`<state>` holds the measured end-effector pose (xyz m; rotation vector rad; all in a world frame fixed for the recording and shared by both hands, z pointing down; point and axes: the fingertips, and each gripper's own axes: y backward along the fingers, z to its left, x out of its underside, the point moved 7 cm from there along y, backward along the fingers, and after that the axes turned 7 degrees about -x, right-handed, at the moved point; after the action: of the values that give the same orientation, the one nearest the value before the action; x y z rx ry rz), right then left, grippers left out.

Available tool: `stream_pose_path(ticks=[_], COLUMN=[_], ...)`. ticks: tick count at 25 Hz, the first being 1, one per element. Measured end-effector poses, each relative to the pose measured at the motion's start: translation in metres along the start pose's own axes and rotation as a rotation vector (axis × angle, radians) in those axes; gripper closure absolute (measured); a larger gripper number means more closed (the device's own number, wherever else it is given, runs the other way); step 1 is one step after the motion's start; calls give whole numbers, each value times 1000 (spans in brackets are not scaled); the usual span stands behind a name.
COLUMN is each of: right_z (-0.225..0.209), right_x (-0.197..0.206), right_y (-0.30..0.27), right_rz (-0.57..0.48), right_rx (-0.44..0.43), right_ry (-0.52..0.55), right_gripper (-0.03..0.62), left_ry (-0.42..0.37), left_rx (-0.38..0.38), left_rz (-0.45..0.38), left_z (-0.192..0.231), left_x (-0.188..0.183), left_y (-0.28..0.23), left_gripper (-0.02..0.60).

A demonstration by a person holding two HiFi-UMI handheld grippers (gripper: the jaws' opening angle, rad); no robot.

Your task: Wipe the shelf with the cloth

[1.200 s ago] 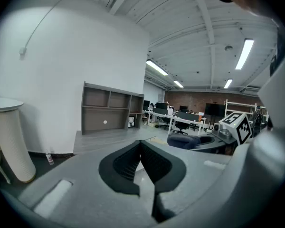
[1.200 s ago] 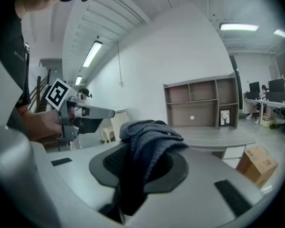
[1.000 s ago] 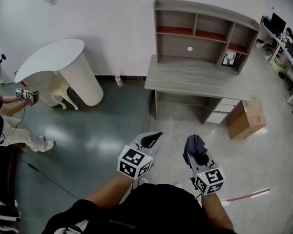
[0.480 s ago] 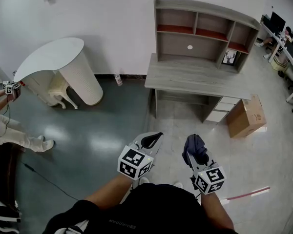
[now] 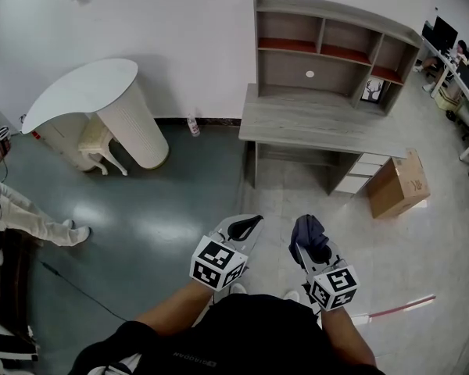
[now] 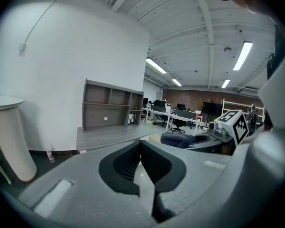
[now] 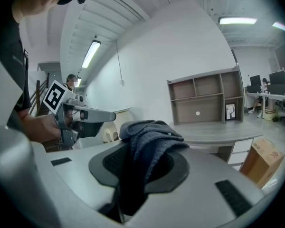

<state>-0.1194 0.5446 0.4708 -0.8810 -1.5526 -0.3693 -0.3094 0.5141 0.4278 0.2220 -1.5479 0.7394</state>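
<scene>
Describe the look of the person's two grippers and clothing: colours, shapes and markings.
The left gripper and right gripper are light grey moulded shells with smooth, rounded bodies. Black ribbed pads line the tongs. Each carries a white cube printed with black square markers. The person wears a black top.

Level: bright, even indoor light in all three views.
Source: ceiling tube lamps [image 6: 242, 56], visible in both gripper views.
Glare: pale sheen on the dark floor [image 5: 160, 226].
Shadows: faint, diffuse.
Distortion: strong fisheye bend; black vignette rings the gripper views.
Focus: left gripper [image 6: 140, 148] and right gripper [image 7: 138, 164] soft up close; cloth [image 7: 149, 136] folds legible.
</scene>
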Motion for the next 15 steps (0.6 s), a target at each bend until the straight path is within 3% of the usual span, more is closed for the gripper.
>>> stream_pose_path(ticks=[15], right_z=[16], right_x=[9], right_y=[-12], right_rz=[22], right_rx=[139], right_ry=[-41], right_gripper=[496], left_ry=[6], left_rx=[98], left_rz=[11], left_z=[33], left_x=[12], left_y=[-8], left_gripper=[574])
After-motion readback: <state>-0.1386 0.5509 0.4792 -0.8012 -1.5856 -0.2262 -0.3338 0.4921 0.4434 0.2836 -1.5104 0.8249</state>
